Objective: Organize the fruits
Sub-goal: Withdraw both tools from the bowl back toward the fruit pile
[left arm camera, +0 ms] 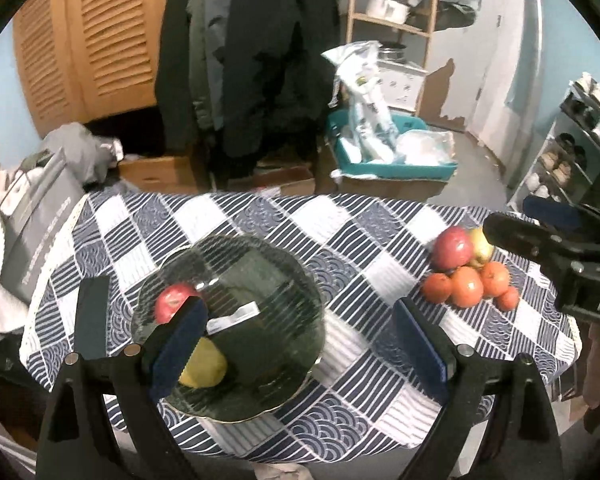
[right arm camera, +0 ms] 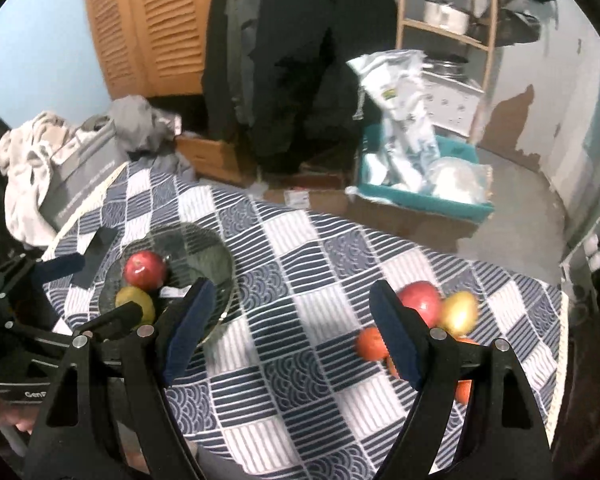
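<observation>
So, we've got both tongs spread wide w/ nothing between the pads. Our left gripper (left arm camera: pixel 300 344) hangs over the dark glass plate (left arm camera: pixel 284 280); its left pad covers part of the red apple (left arm camera: pixel 172 304) and the yellow-green pear (left arm camera: pixel 208 364) lying in the plate, pear nearer us, apple just beyond it. A white label sits on the glass between the pads.

Off to the right of the left tongs, on the blue-white checked tablecloth (left arm camera: pixel 340 240), is the loose pile: a second red apple (left arm camera: pixel 454 246), a yellowish fruit behind it, and four tangerines (left arm camera: pixel 466 286) clustered in front, all touching. Left view only: the whole pile unblocked, plus the right tool's black tip near its far side.

Our right gripper (right arm camera: pixel 292 332) is above bare cloth btw. plate and pile. Right view only: plate apple (right arm camera: pixel 144 268) and pear (right arm camera: pixel 136 302) unobstructed, side by side, touching; the left tool's body at the plate's left. Here the right pad hides most of the tangerines; one (right arm camera: pixel 372 342) shows left of it, pile apple (right arm camera: pixel 420 300) just beyond the pad. Pile is motion-blurred in this view.
</observation>
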